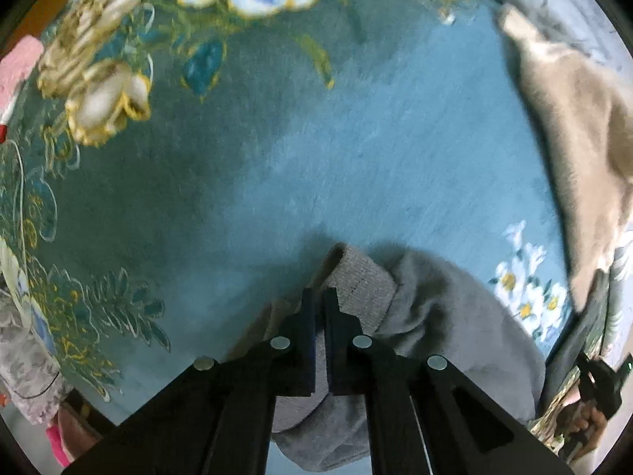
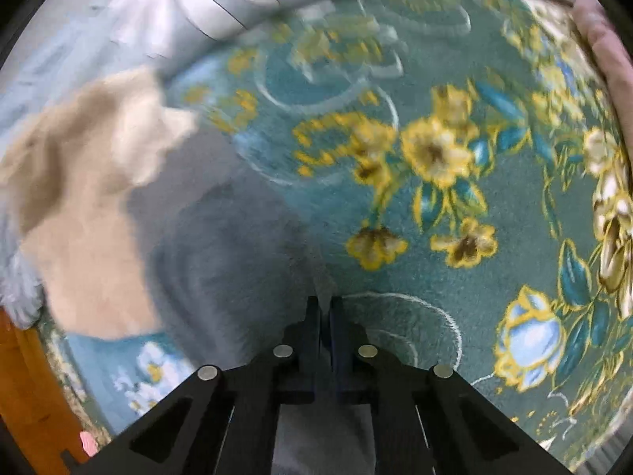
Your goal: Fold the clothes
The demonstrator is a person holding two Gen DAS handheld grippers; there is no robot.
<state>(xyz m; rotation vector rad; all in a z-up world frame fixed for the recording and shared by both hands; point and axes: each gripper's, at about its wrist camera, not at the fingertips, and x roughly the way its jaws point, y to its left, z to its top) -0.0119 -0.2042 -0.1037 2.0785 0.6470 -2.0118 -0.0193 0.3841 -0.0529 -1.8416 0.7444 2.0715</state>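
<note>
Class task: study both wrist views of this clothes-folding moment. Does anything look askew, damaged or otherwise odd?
Nothing looks damaged or spilled. The grey garment lies bunched rather than flat on the floral carpet, and a beige garment partly overlaps it, unfolded.

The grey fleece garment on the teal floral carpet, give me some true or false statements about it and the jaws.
1. The left gripper has its jaws shut on the grey fleece garment. True.
2. The left jaws grip at a ribbed cuff. True.
3. The beige fleece garment lies folded under the left jaws. False: it lies apart, at the far right.
4. The teal floral carpet is plain red. False: teal with yellow flowers.
</note>
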